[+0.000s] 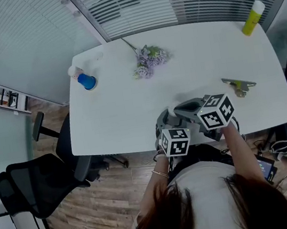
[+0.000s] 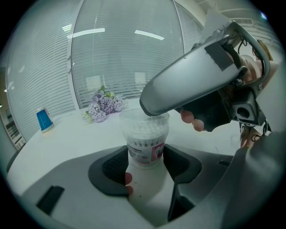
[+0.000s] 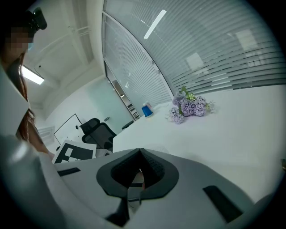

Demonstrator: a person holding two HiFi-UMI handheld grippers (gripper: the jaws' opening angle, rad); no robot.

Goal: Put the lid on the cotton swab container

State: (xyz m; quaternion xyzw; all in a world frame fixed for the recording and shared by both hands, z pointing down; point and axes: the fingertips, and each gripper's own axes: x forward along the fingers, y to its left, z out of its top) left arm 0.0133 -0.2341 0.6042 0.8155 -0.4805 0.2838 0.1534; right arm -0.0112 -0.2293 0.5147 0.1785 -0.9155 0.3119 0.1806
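Clear swab container (image 2: 145,142), rim hidden — right gripper (image 2: 148,108)

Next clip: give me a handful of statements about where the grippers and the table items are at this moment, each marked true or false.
1. The left gripper has its jaws on either side of the cotton swab container, which stands upright. True.
2. The right gripper has its jaws wide apart. False: they are together.
3. The right gripper's tip is over the container's top. True.
4. The blue cup stands right beside the yellow bottle. False: the cup is near the table's far left corner and the bottle near its far right corner.
5. The purple flowers are held in a gripper. False: they lie on the table.
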